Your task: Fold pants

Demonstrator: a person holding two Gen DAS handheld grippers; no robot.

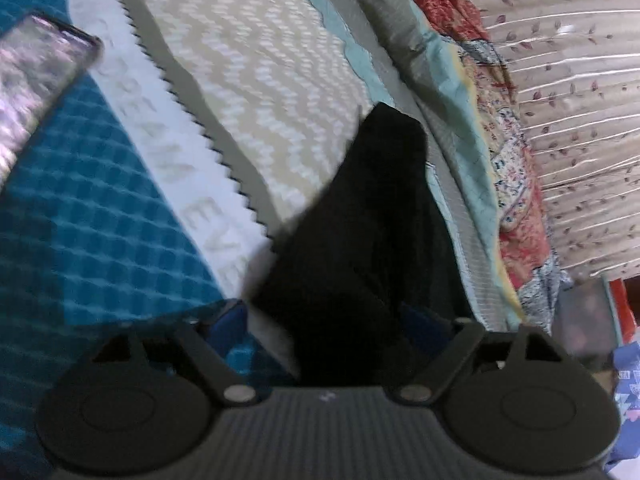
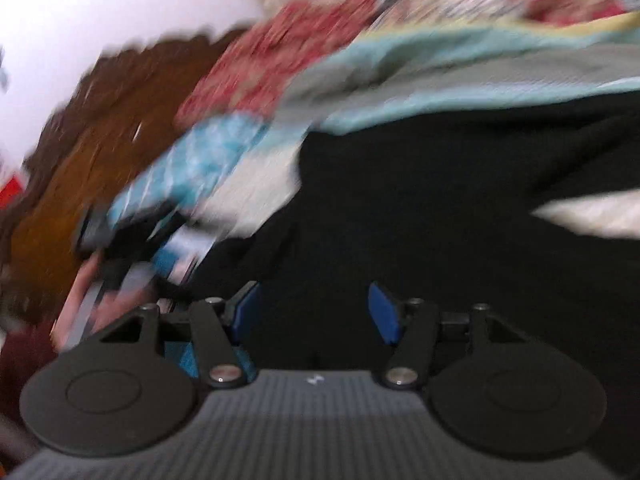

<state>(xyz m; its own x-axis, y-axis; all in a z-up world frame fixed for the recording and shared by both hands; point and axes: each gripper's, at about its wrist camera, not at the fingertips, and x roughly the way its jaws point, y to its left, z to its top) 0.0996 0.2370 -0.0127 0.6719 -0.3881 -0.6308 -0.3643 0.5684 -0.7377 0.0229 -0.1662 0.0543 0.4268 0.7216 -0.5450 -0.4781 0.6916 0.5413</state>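
Observation:
The black pants [image 1: 360,240] lie on the bed covers, a narrow dark band running up from my left gripper [image 1: 330,316] to a rounded end near mid-frame. The left jaws stand apart with the cloth lying between the blue pads [image 1: 236,312], and no pad visibly presses on it. The right wrist view is heavily blurred. There the pants [image 2: 440,200] spread wide and dark across the right half. My right gripper [image 2: 314,312] hangs over them with its blue pads [image 2: 382,312] well apart and nothing pinched.
A teal waffle blanket [image 1: 80,220], a white lettered strip [image 1: 208,208] and a cream chevron cover [image 1: 248,72] lie left of the pants. A patchwork quilt [image 1: 508,184] and leaf-print cloth [image 1: 580,120] are on the right. A glossy phone-like slab [image 1: 36,92] rests upper left. Brown wood [image 2: 100,152] shows in the right view.

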